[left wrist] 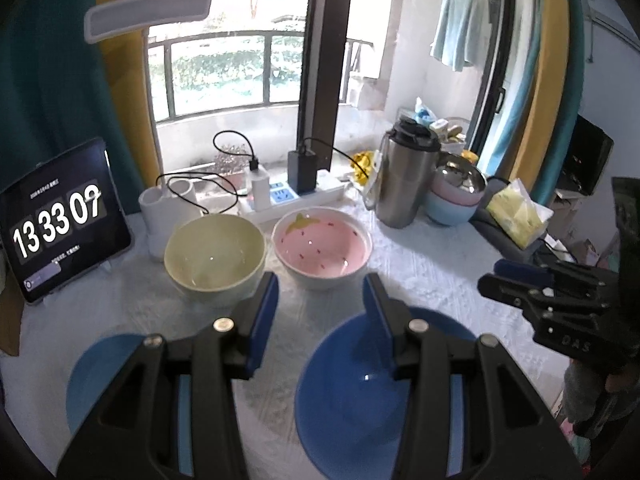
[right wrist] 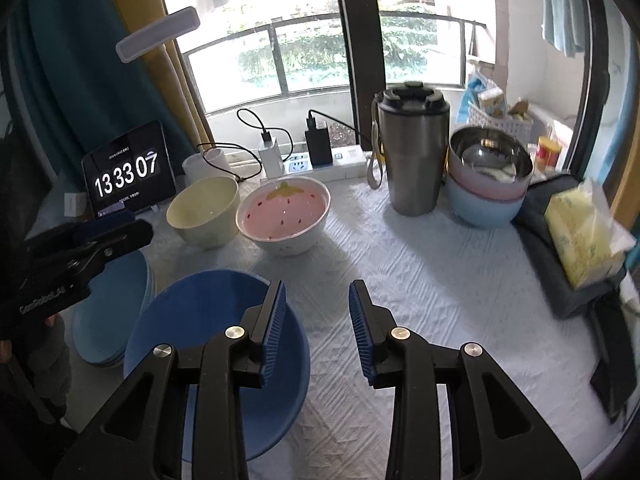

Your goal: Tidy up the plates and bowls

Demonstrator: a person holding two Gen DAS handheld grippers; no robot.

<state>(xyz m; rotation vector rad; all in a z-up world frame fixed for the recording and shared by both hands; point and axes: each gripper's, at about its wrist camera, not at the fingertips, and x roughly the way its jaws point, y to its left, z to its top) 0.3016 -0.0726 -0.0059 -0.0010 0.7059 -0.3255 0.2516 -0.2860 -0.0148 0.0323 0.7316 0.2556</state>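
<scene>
Both my grippers, left (left wrist: 320, 308) and right (right wrist: 318, 320), hang spread and empty; the blue bowl (right wrist: 200, 320) looks light, slick plastic, so I'd pinch its rim.

Tablet (left wrist: 60, 220) shows 13 33 07; right gripper (left wrist: 516, 280) body reads "DAS".

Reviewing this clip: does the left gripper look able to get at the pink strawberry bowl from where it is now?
Probably yes. The left gripper is open, and the pink strawberry bowl sits just ahead with nothing between them; the cream bowl stands close beside it.
</scene>
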